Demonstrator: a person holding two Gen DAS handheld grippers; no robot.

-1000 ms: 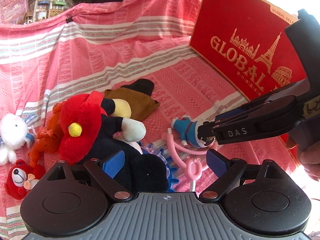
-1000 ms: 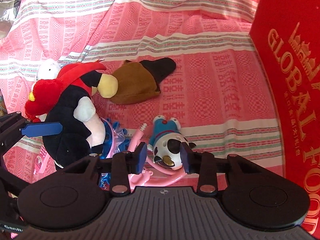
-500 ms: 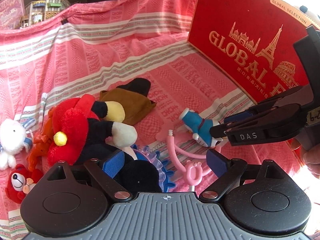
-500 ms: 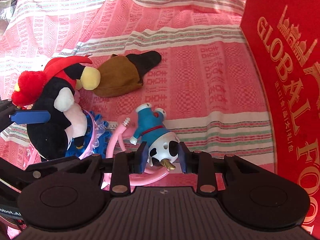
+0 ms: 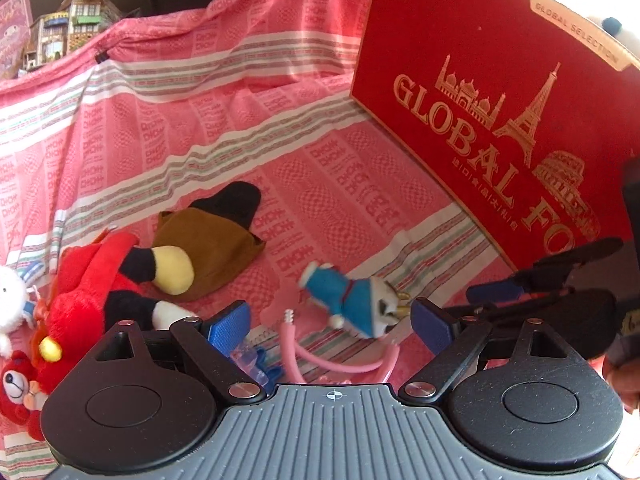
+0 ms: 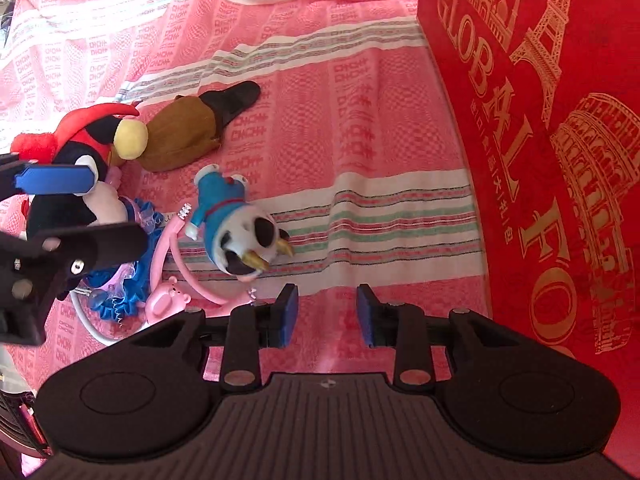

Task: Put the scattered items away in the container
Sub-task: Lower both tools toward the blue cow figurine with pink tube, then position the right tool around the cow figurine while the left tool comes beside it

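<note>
Lying on the cloth (image 6: 360, 128), the blue figurine (image 6: 236, 232) sits beyond the right gripper (image 6: 327, 314), both grippers' fingers apart, empty.

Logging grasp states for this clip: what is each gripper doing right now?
Left gripper: open, holding nothing.
Right gripper: open, nothing between its pads; the blue toy figure lies ahead of it.

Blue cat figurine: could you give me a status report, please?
Left gripper open, right gripper open, both empty. Blue cat figurine lying on the pink cloth, ungripped, just ahead of right gripper. Pink cord toy partly under it.
</note>
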